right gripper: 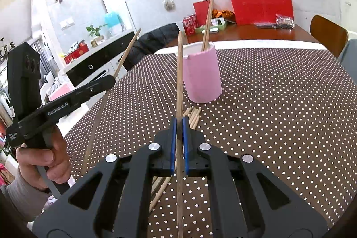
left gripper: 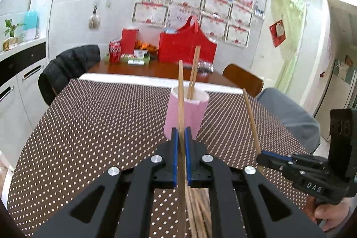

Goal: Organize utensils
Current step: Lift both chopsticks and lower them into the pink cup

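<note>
Two grippers each pinch one chopstick above the dotted tablecloth (right gripper: 279,104). At the left, the left gripper (left gripper: 181,133) is closed on a chopstick (left gripper: 180,90) that points up. In the middle, the pink cup (right gripper: 202,75) holds one chopstick (right gripper: 208,23), and loose chopsticks (right gripper: 194,116) lie just before it. At the right, the right gripper (right gripper: 179,124) is clamped on its own chopstick (right gripper: 179,73).

Matt wooden chopsticks (right gripper: 179,81) sit between blue rubbery pads (right gripper: 172,144) of the black plastic right gripper (right gripper: 178,126), above dotted cloth (right gripper: 267,115).
</note>
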Available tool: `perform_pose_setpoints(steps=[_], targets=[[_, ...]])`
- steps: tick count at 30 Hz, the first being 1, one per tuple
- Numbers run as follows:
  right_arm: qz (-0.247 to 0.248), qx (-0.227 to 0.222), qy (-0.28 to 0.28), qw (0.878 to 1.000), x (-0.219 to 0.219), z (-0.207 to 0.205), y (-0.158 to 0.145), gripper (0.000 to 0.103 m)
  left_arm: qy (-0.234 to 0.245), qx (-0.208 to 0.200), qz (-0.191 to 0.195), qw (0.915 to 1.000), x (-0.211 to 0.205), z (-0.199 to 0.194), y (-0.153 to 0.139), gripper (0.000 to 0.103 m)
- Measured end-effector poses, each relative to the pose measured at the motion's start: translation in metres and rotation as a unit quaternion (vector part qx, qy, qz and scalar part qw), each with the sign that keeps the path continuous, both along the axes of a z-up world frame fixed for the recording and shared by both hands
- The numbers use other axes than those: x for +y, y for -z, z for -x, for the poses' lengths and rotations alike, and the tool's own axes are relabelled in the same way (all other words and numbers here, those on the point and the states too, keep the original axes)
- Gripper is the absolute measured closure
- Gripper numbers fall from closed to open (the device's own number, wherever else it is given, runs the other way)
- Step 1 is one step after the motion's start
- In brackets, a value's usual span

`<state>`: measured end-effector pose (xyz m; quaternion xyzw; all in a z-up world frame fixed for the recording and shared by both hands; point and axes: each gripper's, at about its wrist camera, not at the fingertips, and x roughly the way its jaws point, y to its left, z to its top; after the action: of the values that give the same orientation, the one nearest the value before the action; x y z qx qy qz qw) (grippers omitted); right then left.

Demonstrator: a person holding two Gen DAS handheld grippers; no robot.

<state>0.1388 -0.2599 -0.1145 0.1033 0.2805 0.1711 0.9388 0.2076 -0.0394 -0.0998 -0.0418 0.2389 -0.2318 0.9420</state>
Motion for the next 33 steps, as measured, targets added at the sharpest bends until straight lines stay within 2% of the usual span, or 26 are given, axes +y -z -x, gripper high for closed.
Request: perform_pose_setpoints(steps=[9, 15, 23, 29, 33], targets=[[-0.015, -0.039, -0.003, 0.999, -0.004, 0.007, -0.013, 0.098, 0.003, -0.047, 0.031, 0.9984, -0.003, 0.015, -0.015, 0.097], [-0.017, -0.059, -0.006, 0.998, -0.004, 0.012, -0.017, 0.098, 0.000, -0.048, 0.040, 0.9981, -0.003, 0.009, -0.020, 0.097], [-0.017, -0.076, -0.008, 0.997, -0.001, 0.016, -0.026, 0.098, 0.000, -0.070, 0.054, 0.9961, 0.000, 0.012, -0.029, 0.097], [-0.015, -0.101, -0.008, 0.995, -0.001, 0.008, -0.048, 0.098, 0.002, -0.103, 0.072, 0.9921, 0.000, 0.002, -0.050, 0.097], [-0.012, -0.127, -0.006, 0.992, -0.001, -0.006, -0.076, 0.098, 0.011, -0.146, 0.091, 0.9849, -0.007, -0.015, -0.079, 0.097]])
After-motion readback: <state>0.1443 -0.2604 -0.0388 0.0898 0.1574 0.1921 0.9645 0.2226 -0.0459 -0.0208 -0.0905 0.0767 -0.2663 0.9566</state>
